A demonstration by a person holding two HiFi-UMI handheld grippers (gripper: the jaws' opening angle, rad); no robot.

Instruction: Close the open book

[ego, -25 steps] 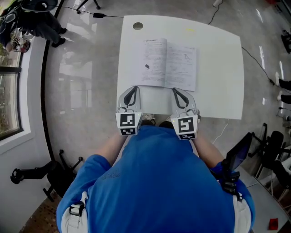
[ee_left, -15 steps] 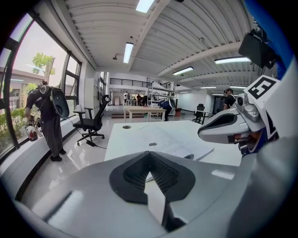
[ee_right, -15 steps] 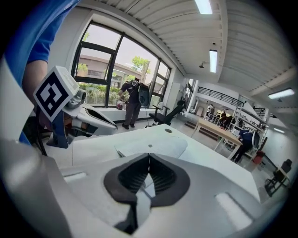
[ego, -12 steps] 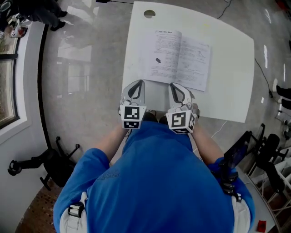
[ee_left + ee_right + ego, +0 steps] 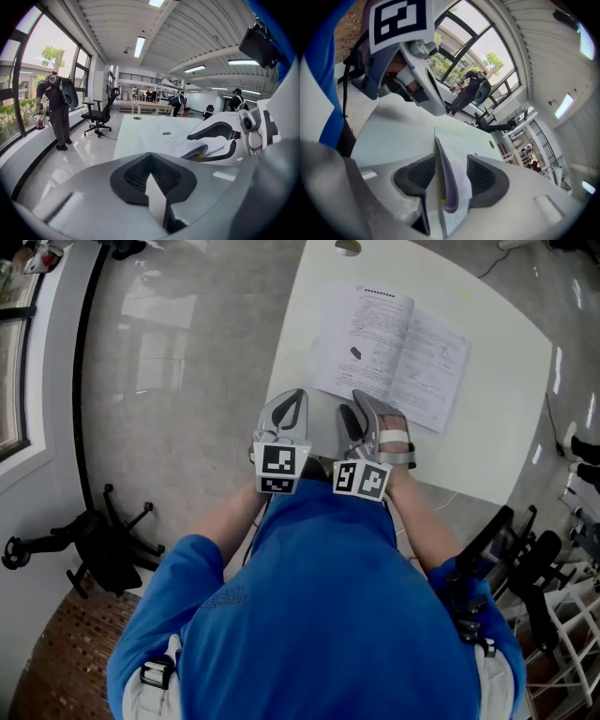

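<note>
The right gripper (image 5: 451, 159) has just been opening its jaws. They stand wide, with the near edge of the open paperback book of white printed pages (image 5: 394, 343) loose between them, unpinched. Beside it, the left gripper (image 5: 151, 161) is closed on nothing. The book lies flat on the smooth white bench (image 5: 497, 418). I judge it light and floppy, with slippery leaves that crease easily, so take the whole right-hand stack by its outer edge.

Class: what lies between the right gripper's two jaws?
The open book, edge-on; the right gripper has just been opening its jaws. The right gripper view shows it.
</note>
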